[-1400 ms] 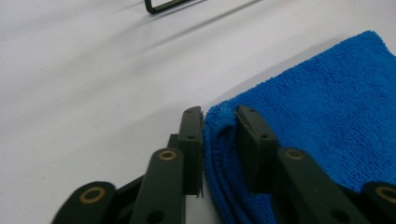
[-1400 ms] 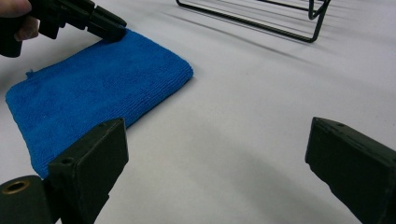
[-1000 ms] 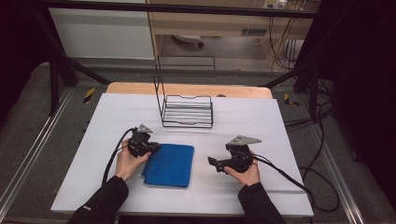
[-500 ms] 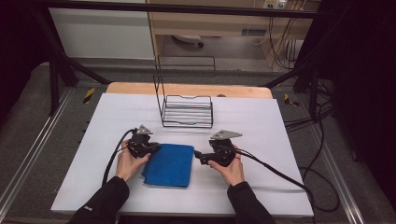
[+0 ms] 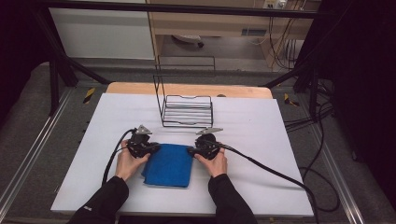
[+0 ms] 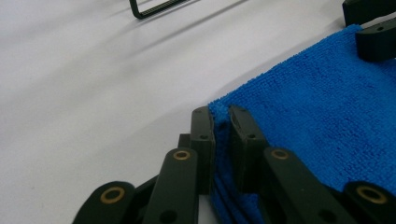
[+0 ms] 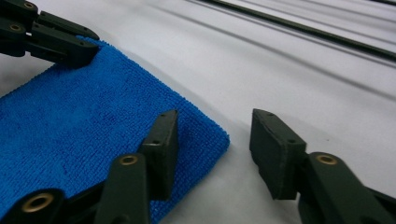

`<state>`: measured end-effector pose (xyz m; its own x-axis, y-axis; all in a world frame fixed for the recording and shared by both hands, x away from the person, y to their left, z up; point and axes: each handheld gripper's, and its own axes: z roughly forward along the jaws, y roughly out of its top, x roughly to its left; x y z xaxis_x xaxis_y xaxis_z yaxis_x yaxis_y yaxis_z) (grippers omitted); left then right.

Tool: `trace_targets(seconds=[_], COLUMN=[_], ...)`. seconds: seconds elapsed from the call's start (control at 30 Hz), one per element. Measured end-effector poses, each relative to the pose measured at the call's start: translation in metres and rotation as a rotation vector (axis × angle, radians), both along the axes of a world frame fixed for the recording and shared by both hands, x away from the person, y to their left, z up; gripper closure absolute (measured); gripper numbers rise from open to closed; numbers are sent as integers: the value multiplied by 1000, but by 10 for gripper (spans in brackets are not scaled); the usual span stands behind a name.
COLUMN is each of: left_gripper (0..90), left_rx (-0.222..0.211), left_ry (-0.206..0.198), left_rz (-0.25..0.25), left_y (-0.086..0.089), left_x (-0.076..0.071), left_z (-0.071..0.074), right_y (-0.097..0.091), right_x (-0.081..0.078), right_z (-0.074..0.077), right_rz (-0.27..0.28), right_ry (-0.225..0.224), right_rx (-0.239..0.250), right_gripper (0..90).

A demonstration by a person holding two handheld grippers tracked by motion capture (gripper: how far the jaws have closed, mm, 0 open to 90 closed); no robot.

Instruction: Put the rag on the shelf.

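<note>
Blue cloth (image 5: 169, 164), folded flat, sits on the near middle of the white table (image 5: 261, 140), just in front of a black wire rack (image 5: 187, 109). From the high view, the left gripper (image 5: 155, 148) is at the cloth's far left corner and the right gripper (image 5: 190, 150) at its far right corner, a hand behind each. You can't judge the jaws from up there though.

Left gripper view sorts that out: the left gripper (image 6: 222, 122) has its jaws pinched narrow on the cloth's corner, with the stacked layers visible between them.

Right gripper view: the right gripper (image 7: 214, 133) is spread wide, with 1 jaw over the cloth (image 7: 88, 126) and the other over bare table, so the corner sits between them, not grabbed yet.

My guess is we're mid-grab on the 2nd corner. Next it needs to close squarely on that corner, catching every layer, before any lifting.
</note>
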<state>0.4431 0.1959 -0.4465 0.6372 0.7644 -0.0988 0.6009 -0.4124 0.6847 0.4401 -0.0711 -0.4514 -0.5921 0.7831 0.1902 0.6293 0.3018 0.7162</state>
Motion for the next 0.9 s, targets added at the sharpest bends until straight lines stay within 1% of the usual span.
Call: trace_targets(seconds=[0.03, 0.07, 0.13, 0.3, 0.33, 0.37, 0.4, 0.43, 0.53, 0.63, 0.77, 0.9], left_gripper=[804, 804, 805, 807, 807, 807, 807, 807, 813, 824, 836, 848], left_rx=[-1, 0, -7, -10, -9, -9, -10, -14, -24, -36, -62, -67], left_ry=[-2, -4, -1, 0, -2, -2, 0, 2, 7, 18, 38, 38], left_rz=[2, 1, 4, 0, -1, -1, 0, 1, 4, 10, 17, 21], left_y=[0, 0, 0, 1, 1, 1, 1, 2, 3, 4, 7, 8], left_x=[0, 0, 0, 0, 0, 0, 0, 0, 0, 1, 3, 2], left_z=[0, 0, 0, -1, -1, -1, -1, -1, -1, -1, -1, 0], right_y=[0, 0, 0, 2, 2, 2, 2, 3, 4, 4, 3, 3], right_x=[1, 1, 2, 2, 2, 2, 3, 4, 4, 5, 5, 5], right_z=[0, 0, 0, -1, -1, -1, 0, 0, 0, 2, 3, 3], right_rz=[-3, -1, 1, -5, -3, -3, -6, -3, 3, 3, 3, 1], right_ry=[20, 21, 40, 67, 73, 73, 109, 119, 124, 140, 138, 137], right_rx=[11, 14, 22, 46, 45, 45, 65, 66, 62, 68, 72, 76], right_gripper=[580, 589, 621, 702, 723, 723, 769, 790, 815, 849, 856, 858])
